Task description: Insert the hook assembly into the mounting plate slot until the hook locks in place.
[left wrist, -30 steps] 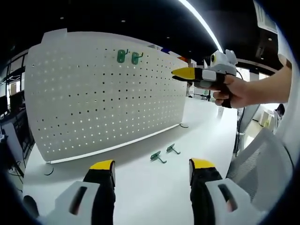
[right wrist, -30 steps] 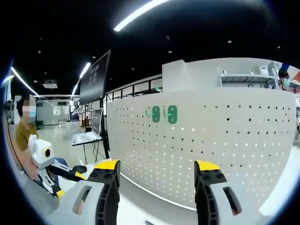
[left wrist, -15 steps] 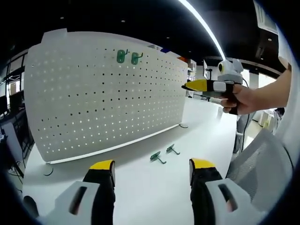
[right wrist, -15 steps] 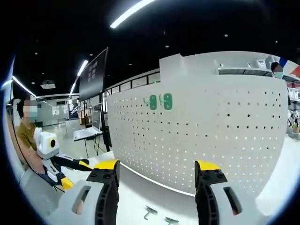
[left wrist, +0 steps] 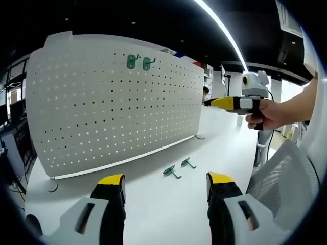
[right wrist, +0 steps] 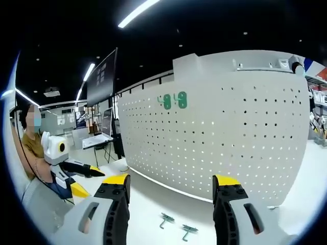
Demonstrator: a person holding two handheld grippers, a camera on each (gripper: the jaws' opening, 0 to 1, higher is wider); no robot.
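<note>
On the white tabletop (left wrist: pixel 168 204) in front of the upright white perforated pegboard (left wrist: pixel 102 107), two small green metal hooks (left wrist: pixel 180 167) lie loose side by side, near the board's foot and well apart from both of your tools; the right gripper view finds the same pair (right wrist: pixel 176 227) low between its jaws. Two more green hooks (left wrist: pixel 139 62) already hang next to each other near the board's top edge. Over the last second you have drawn your right gripper (left wrist: pixel 217 102) back from the board: in the left gripper view it has slid from just in front of the upper holes out to the right and a little lower, and its own camera has tipped downward, so the table and the loose hooks have come into its picture where before it saw little but the pegboard face. That reads as a withdrawal after hanging a hook, and the turn toward the table suggests you are lining up the next pick. Your left gripper (left wrist: pixel 163 189) has not moved; its yellow-tipped jaws stand spread with nothing between them. The right gripper's jaws (right wrist: pixel 171 189) are likewise wide apart and empty in its own view. So no hook is in hand yet, and two remain to be picked up and seated in the board, as far as I can judge.
</note>
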